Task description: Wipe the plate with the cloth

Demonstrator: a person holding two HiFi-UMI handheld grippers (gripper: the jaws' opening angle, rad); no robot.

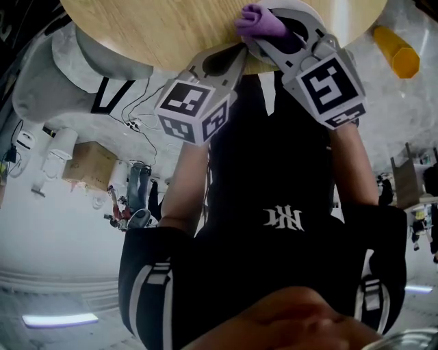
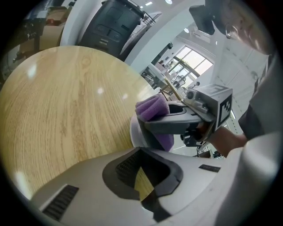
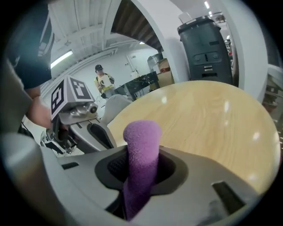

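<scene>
My right gripper (image 1: 272, 34) (image 3: 142, 165) is shut on a purple cloth (image 1: 259, 19) (image 3: 140, 150) that sticks up between its jaws. In the left gripper view the cloth (image 2: 152, 108) rests against a white plate (image 2: 134, 131) at the near edge of the round wooden table (image 2: 66, 101). My left gripper (image 1: 231, 56) (image 2: 142, 171) is closed, and the plate's rim runs in under its jaws. The right gripper view shows the plate (image 3: 116, 105) as a pale shape at the left gripper's tips. Most of the plate is hidden by both grippers.
A dark tall bin (image 2: 114, 26) (image 3: 205, 44) stands beyond the table. On the floor lie a yellow object (image 1: 397, 51) and a cardboard box (image 1: 89, 164). A person in yellow (image 3: 102, 81) stands far off. The tabletop (image 3: 208, 114) stretches away past the grippers.
</scene>
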